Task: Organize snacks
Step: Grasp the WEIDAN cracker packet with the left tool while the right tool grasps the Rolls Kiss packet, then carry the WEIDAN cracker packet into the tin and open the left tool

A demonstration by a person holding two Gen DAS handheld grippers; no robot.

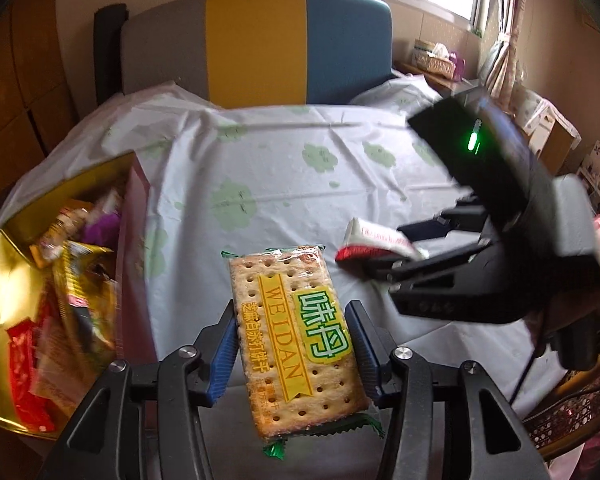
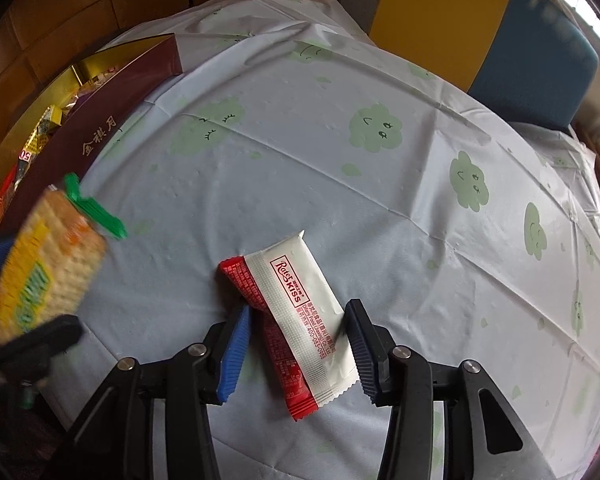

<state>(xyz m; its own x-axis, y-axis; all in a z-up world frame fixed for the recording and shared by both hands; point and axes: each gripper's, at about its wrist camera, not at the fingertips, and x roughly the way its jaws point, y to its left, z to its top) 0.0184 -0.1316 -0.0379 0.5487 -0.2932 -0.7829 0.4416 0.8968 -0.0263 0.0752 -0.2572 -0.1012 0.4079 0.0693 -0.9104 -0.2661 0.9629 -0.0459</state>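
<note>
My left gripper (image 1: pixel 292 320) is shut on a Weidan cracker packet (image 1: pixel 296 336) with green ends and holds it above the table; the packet also shows blurred in the right wrist view (image 2: pixel 44 268). My right gripper (image 2: pixel 296 320) is closed on a red and white Rafer Kiss packet (image 2: pixel 300 320), which rests on the tablecloth (image 2: pixel 340 160). The right gripper (image 1: pixel 384 252) and its packet (image 1: pixel 376 240) show right of the crackers. A dark red box with a gold inside (image 1: pixel 4 264) holds several snacks at the left; it also shows in the right wrist view (image 2: pixel 100 120).
The round table has a white cloth with green cloud prints (image 1: pixel 300 168). A grey, yellow and blue chair back (image 1: pixel 256 44) stands behind it. A tissue box (image 1: pixel 436 56) sits on a shelf by the window at the right.
</note>
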